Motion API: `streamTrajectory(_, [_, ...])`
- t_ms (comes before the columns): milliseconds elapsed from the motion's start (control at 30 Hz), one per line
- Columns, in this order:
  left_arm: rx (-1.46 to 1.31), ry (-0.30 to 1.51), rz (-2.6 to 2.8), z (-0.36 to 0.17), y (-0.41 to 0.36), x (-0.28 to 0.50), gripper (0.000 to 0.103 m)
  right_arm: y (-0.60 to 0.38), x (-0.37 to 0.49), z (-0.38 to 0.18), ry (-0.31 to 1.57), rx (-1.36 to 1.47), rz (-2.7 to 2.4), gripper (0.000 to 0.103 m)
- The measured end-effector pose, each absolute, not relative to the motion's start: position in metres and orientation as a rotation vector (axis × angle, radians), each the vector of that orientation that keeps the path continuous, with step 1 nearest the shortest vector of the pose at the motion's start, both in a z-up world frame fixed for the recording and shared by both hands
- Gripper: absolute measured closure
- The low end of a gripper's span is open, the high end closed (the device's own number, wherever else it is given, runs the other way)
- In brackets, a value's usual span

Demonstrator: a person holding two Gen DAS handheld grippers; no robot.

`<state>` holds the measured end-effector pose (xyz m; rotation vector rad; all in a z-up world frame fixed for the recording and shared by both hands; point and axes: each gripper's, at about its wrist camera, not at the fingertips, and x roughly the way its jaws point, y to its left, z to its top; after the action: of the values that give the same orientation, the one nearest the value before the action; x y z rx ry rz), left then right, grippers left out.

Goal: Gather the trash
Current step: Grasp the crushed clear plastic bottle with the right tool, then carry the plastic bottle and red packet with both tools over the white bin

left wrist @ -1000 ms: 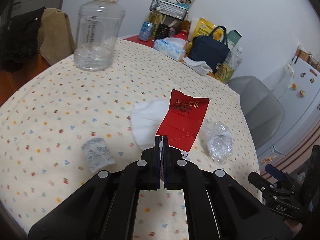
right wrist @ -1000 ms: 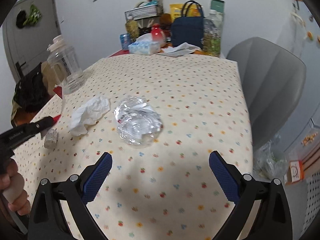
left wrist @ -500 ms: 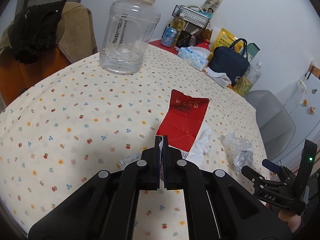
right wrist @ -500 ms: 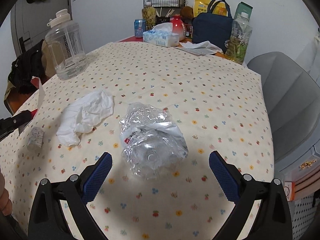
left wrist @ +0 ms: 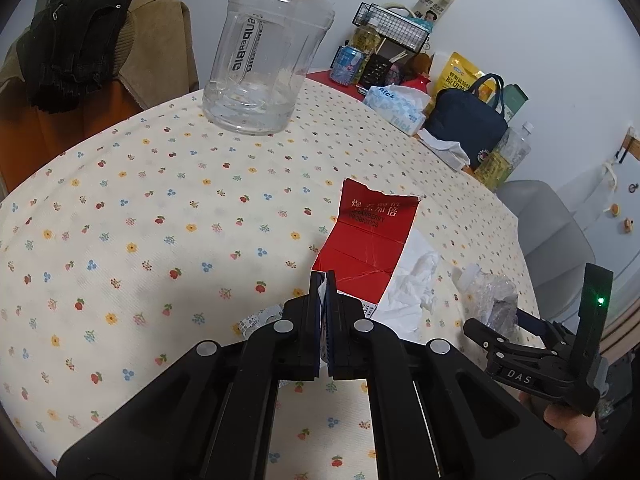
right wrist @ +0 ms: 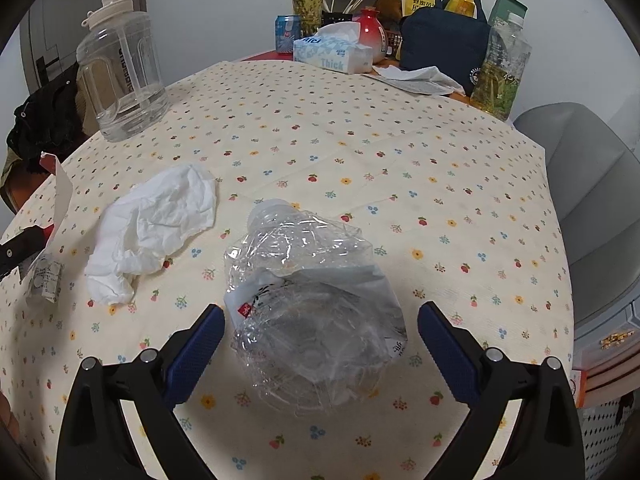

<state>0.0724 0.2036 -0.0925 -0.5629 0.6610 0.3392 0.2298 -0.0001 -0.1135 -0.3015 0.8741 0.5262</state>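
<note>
My left gripper [left wrist: 324,276] is shut on a torn red packet [left wrist: 368,236] and holds it above the table. My right gripper [right wrist: 320,320] is open, with its blue pads on either side of a crushed clear plastic bottle [right wrist: 312,312] that lies on the flowered tablecloth [right wrist: 360,152]. The bottle [left wrist: 490,296] and the right gripper [left wrist: 516,320] also show in the left wrist view. A crumpled white tissue [right wrist: 156,224] lies left of the bottle. A small crumpled wrapper [right wrist: 46,278] lies further left, under the left gripper.
A big clear water jug [right wrist: 120,76] stands at the table's far left. A tissue box [right wrist: 332,54], navy bag [right wrist: 444,44], drink bottle [right wrist: 504,68] and can [right wrist: 287,32] crowd the far edge. A grey chair [right wrist: 592,200] stands right of the table.
My right gripper has moved forward and down, so the crushed bottle now lies between its open fingers. My left gripper has lifted and drifted left with the red packet.
</note>
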Motion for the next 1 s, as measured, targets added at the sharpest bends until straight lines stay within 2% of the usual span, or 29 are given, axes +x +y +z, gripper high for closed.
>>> streamTrajectory(500, [-0.538, 0.647, 0.303, -0.080, 0.182, 0.069, 0.100, -0.041, 0.189, -0.079, 0.830, -0.228, 0.525, 0.026])
streamTrajectory(1000, [-0.478, 0.648, 0.216, -0.063, 0.133, 0.076, 0.100, -0.136, 0.152, -0.050, 0.769, -0.052, 0.440, 0.026])
